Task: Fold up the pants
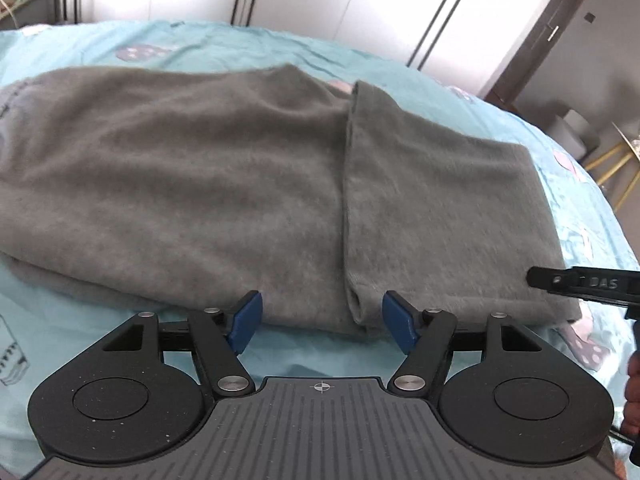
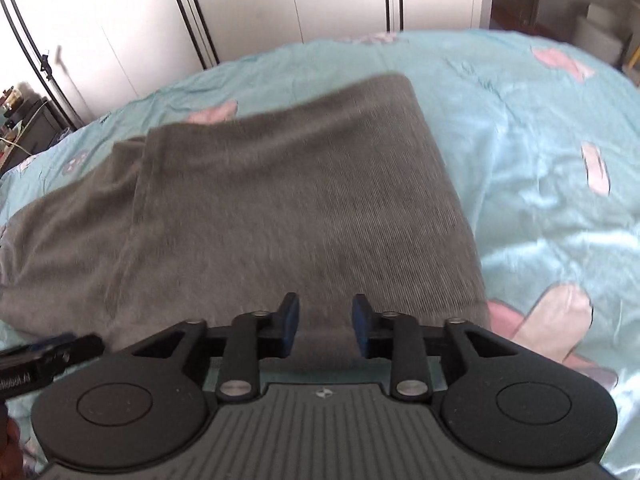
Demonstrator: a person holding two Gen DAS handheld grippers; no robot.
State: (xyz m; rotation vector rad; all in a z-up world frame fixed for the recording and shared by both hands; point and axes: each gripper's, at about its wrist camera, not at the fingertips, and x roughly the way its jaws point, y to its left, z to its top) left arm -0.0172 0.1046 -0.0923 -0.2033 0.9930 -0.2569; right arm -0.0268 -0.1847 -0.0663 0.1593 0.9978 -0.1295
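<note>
Grey pants (image 1: 248, 184) lie folded on the light blue bedspread (image 1: 120, 340), with one layer folded over the right part, its edge (image 1: 346, 200) running front to back. My left gripper (image 1: 322, 322) is open and empty at the pants' near edge, just in front of that fold. My right gripper (image 2: 326, 326) is open and empty over the near edge of the pants (image 2: 280, 208) at their right end. The right gripper's side shows at the right edge of the left wrist view (image 1: 584, 284).
The bedspread (image 2: 540, 200) has pink and grey prints. White wardrobe doors (image 2: 280, 8) stand behind the bed. A dark door (image 1: 560, 28) and a grey stool (image 1: 576, 132) stand at the far right. A dark nightstand (image 2: 24, 128) is at the far left.
</note>
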